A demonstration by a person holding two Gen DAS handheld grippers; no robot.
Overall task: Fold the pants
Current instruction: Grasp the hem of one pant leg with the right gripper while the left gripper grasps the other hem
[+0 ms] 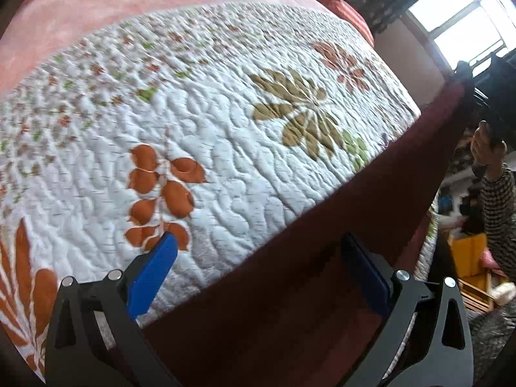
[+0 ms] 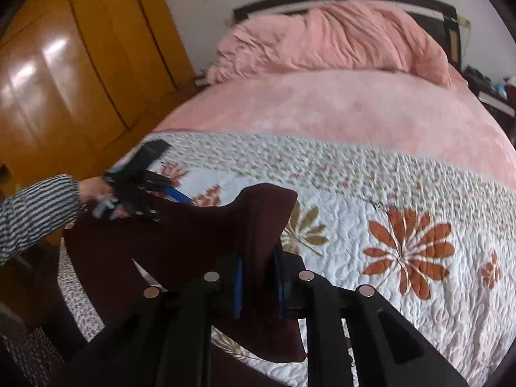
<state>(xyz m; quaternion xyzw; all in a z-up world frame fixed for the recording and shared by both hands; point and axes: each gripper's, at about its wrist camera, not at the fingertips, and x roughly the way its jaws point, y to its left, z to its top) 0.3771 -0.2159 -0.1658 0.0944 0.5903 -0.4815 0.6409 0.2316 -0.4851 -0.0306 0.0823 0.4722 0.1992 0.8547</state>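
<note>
The dark maroon pants hang stretched over the near edge of the bed. My right gripper is shut on a bunched part of the pants and holds it above the quilt. In the left wrist view the pants run as a taut band from under my left gripper up to the right gripper at the far right. My left gripper's blue fingers stand wide apart, open, one over the quilt and one over the pants. The left gripper also shows in the right wrist view, beside the pants' left end.
A white quilt with orange and olive flowers covers the bed's near half, and a pink blanket and pink duvet lie beyond. A wooden wardrobe stands left of the bed. A window and floor clutter are on the right.
</note>
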